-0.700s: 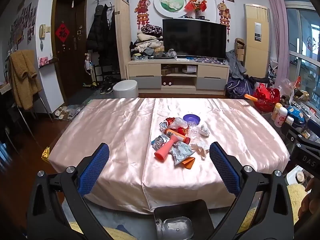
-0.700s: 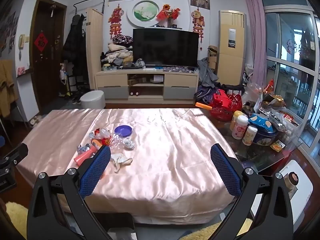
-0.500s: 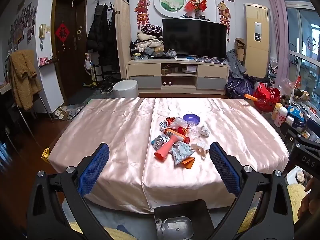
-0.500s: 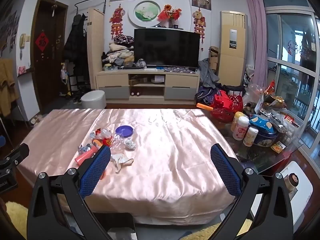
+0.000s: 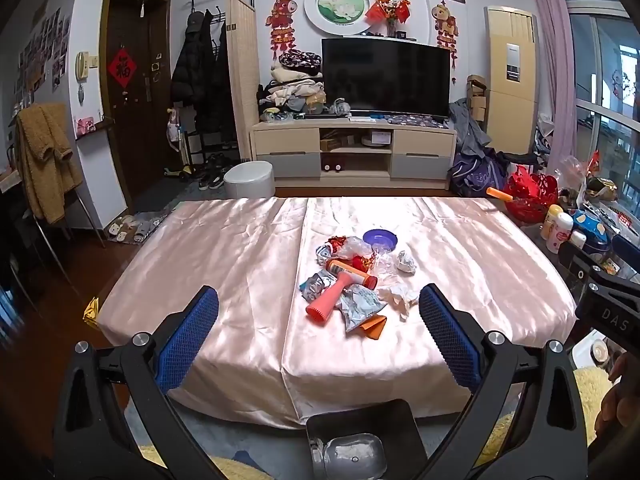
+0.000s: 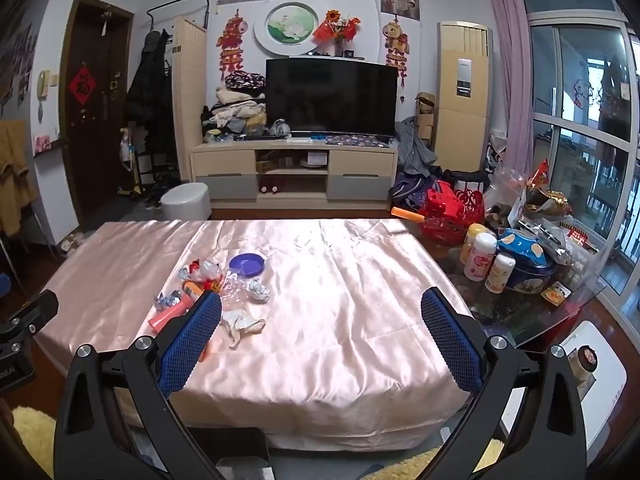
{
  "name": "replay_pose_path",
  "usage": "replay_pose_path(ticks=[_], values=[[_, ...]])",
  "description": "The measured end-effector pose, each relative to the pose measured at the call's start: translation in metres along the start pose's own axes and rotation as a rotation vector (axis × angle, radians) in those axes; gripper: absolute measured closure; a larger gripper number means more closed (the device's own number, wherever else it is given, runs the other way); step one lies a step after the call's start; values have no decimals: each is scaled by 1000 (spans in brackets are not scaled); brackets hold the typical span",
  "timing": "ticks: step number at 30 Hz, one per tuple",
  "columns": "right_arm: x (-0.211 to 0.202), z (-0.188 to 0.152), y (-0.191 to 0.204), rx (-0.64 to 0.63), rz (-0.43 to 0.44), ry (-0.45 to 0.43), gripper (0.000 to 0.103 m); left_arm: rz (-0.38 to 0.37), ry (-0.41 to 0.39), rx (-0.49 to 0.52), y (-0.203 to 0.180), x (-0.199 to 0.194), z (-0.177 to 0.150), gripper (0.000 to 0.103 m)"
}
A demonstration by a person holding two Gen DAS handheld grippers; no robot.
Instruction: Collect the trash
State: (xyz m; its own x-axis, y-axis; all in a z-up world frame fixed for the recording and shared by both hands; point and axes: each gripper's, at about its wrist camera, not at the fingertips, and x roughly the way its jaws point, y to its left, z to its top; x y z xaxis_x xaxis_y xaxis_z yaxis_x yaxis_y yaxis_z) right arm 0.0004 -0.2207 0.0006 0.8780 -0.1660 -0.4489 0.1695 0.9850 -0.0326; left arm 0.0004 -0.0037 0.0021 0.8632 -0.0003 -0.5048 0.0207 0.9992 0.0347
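A pile of trash (image 5: pixel 354 276) lies mid-table on the pink satin cloth (image 5: pixel 224 248): a coral tube (image 5: pixel 330 298), foil wrappers (image 5: pixel 360 306), crumpled white paper (image 5: pixel 396 294), clear plastic, an orange scrap and a purple lid (image 5: pixel 380 238). The pile also shows in the right wrist view (image 6: pixel 212 292), left of centre. My left gripper (image 5: pixel 318 328) is open and empty, held back from the near table edge, facing the pile. My right gripper (image 6: pixel 320 332) is open and empty, to the right of the pile.
A glass side table (image 6: pixel 532 300) with bottles, a blue tin and snack bags stands at the right. A red basket (image 6: pixel 448 216) sits beyond it. A TV cabinet (image 5: pixel 352 152) and a white stool (image 5: pixel 248 178) stand behind the table. A dark bin (image 5: pixel 360 440) sits below the left gripper.
The right wrist view has shifted slightly, so the pile sits a little further right and nearer. The left gripper has barely moved. Both stay open.
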Motion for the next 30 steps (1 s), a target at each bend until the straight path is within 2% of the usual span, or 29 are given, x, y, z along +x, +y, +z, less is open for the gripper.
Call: replay_pose_path(ticks=[30], values=[[3, -4, 2, 0, 7, 7, 3, 3, -1, 4, -2, -4, 3, 8]])
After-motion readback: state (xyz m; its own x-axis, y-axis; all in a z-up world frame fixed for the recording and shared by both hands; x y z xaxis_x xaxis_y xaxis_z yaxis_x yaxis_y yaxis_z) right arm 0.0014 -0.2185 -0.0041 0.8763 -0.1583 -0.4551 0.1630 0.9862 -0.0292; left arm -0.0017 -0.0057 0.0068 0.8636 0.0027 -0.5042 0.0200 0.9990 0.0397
